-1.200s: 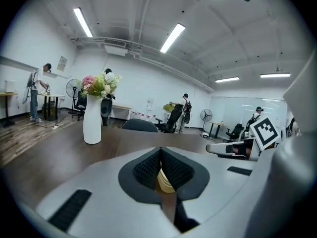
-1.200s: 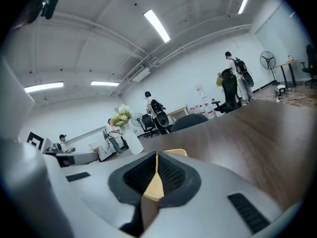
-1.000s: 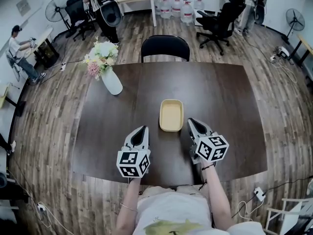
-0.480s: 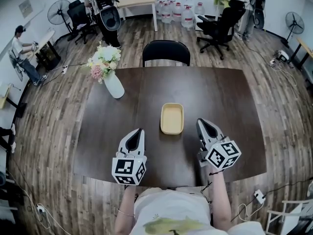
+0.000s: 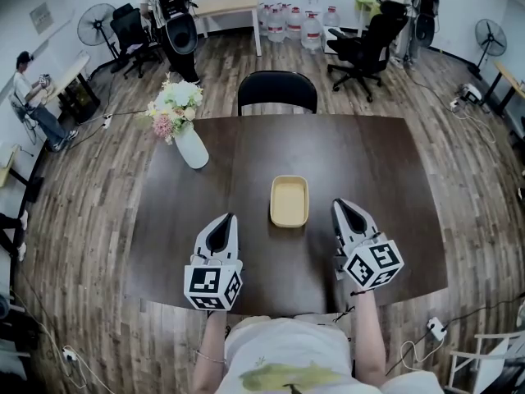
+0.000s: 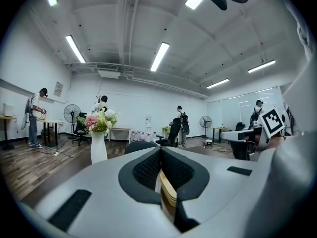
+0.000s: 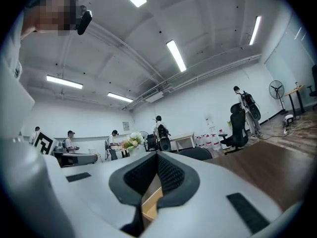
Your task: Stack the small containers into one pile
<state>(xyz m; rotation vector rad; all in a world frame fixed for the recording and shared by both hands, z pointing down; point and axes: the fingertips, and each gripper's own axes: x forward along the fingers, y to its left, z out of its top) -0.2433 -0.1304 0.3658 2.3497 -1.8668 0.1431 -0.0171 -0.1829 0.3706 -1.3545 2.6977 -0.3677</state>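
A beige rectangular container [image 5: 289,201] rests on the dark wooden table [image 5: 377,162], near its middle; whether it is one or several nested I cannot tell. My left gripper [image 5: 223,218] hovers to its lower left, jaws shut and empty. My right gripper [image 5: 343,205] hovers to its right, also shut and empty. Neither touches the container. In the left gripper view the jaws of the left gripper [image 6: 161,150] meet, and the container [image 6: 168,195] shows below them. In the right gripper view, under the closed right gripper [image 7: 157,155], an edge of the container [image 7: 150,203] is visible.
A white vase of flowers [image 5: 189,142] stands at the table's far left. A black chair [image 5: 277,90] is tucked in at the far edge. Beyond are office chairs, water jugs [image 5: 287,23], fans and people around the room.
Both grippers have risen and spread slightly outward from the container, the left one leftward, the right one rightward. The container has not moved.
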